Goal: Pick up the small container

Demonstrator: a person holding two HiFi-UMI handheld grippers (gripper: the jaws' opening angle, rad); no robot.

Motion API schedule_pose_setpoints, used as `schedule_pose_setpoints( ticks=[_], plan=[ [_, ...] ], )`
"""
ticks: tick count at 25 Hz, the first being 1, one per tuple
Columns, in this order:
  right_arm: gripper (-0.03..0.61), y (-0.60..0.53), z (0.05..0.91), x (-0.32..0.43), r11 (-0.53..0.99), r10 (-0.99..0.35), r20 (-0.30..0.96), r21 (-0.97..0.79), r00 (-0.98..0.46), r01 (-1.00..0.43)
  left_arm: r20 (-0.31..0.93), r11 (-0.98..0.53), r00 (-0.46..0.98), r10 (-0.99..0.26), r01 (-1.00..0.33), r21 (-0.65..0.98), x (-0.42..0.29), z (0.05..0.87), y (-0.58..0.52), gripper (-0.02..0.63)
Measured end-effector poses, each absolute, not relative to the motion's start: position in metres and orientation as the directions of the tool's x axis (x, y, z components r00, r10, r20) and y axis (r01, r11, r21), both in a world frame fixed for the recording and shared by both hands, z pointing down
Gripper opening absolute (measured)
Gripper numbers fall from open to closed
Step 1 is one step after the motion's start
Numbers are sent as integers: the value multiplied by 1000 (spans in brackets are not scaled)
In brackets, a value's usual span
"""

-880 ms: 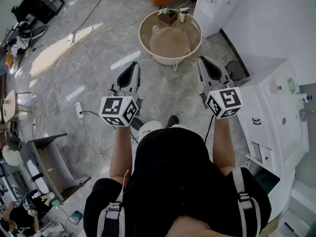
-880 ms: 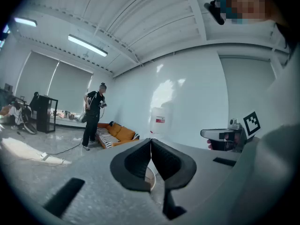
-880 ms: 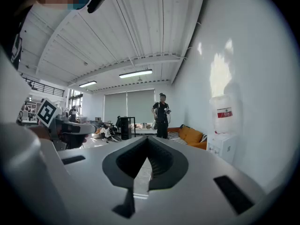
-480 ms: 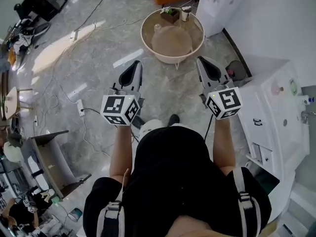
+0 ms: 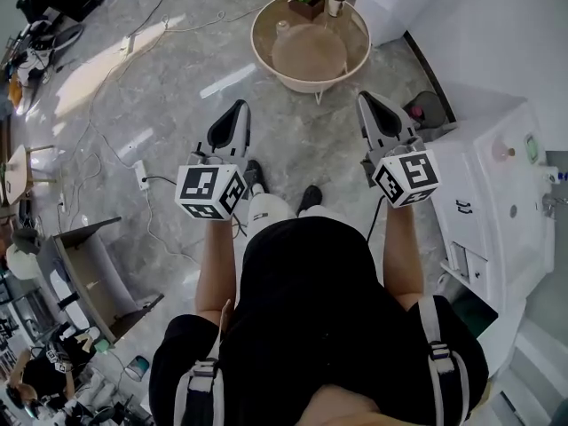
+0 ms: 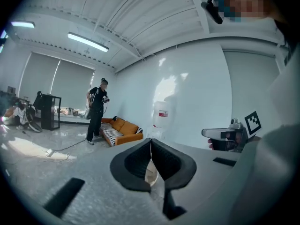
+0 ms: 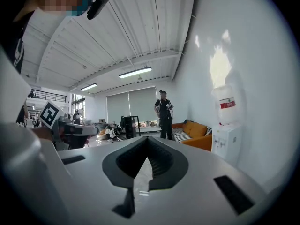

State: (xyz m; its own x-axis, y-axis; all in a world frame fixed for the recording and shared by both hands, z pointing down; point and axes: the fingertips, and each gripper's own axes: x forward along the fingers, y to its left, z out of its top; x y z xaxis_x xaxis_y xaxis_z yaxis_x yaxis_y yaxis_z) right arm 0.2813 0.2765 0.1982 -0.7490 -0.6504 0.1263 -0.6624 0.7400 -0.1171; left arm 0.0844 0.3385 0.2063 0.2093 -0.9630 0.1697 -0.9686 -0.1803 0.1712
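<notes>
Both tools shut and empty — the small container is on the round table ahead.
My left gripper (image 5: 236,109) and right gripper (image 5: 366,100) have their jaws pressed together on nothing. The small container (image 5: 335,3) stands at the far rim of the round table (image 5: 257,53), beside a planter (image 5: 306,5). It looks light, rigid and perhaps slick — I'd pinch its sides midway. Only the head view shows it; the gripper views show a sofa (image 6: 123,128) and a standing person (image 6: 97,109).

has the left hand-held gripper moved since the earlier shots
Yes, slightly back: the gap between the left hand-held gripper and the round table is a little wider than before, though the camera shifted too.
</notes>
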Motion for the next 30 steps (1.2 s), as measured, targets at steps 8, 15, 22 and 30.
schedule_pose_setpoints(
  ticks=[8, 15, 22, 30],
  plan=[
    [3, 243, 226, 253, 702, -668, 174, -175, -724, -690, 206, -215, 246, -947, -963, 161, 62, 223, 308, 20],
    [3, 190, 224, 200, 687, -684, 195, -151, -703, -711, 209, -234, 275, -938, -951, 200, 14, 231, 245, 20],
    [3, 125, 216, 144, 643, -725, 208, -140, -657, -753, 175, -332, 354, -919, -932, 146, -35, 220, 168, 20],
    [3, 96, 252, 79, 619, -718, 276, -165, -639, -768, 191, -385, 424, -885, -899, 210, -89, 243, 113, 20]
  ],
)
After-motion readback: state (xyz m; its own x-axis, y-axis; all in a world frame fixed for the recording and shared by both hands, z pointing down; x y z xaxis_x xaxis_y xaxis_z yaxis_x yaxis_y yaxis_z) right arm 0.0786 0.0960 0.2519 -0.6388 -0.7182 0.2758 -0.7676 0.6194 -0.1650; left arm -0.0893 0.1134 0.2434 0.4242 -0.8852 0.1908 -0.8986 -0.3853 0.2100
